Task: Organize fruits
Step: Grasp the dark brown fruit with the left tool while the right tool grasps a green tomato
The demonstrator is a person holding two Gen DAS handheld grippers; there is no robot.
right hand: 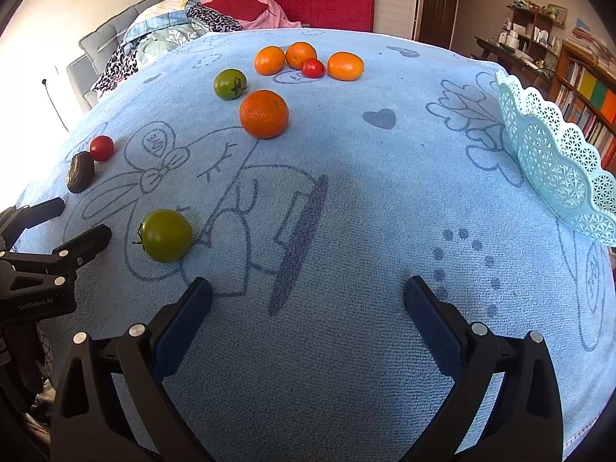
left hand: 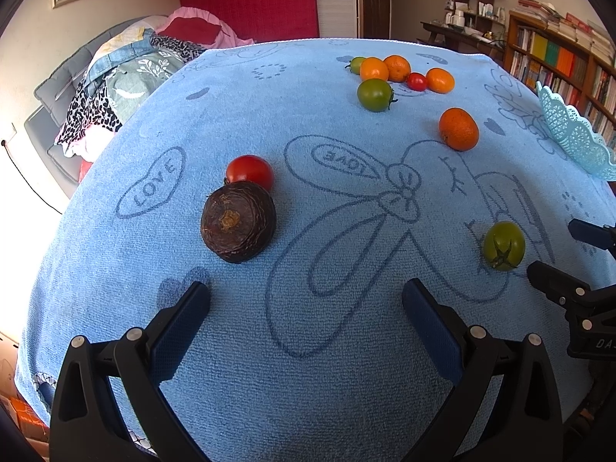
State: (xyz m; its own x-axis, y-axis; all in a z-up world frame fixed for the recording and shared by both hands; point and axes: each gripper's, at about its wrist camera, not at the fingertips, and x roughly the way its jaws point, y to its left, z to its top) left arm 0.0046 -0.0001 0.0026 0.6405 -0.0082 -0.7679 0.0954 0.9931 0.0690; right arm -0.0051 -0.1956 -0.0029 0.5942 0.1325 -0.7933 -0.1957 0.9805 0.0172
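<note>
Both grippers wide apart, empty, low over the blue towel (right hand: 346,200). Green tomato (right hand: 166,235) ahead-left of the right gripper (right hand: 308,294), close; seen far right of the left gripper (left hand: 306,298). Roundish, stem sideways, no real long axis. Basket (right hand: 558,161) off right. Right side judged nearer for tomato-to-basket.

A dark brown wrinkled round fruit (left hand: 238,221) lies on its side, touching a glossy red tomato (left hand: 250,171) behind it. A green tomato (right hand: 166,235) rests alone near the front, stem sideways. A large orange mandarin (right hand: 264,114) sits mid-table. Farther back, three mandarins (right hand: 300,55) cluster around a small red tomato (right hand: 312,68), near a second green tomato (right hand: 230,84). A pale blue lattice plastic basket (right hand: 554,154) stands tilted at the right.
</note>
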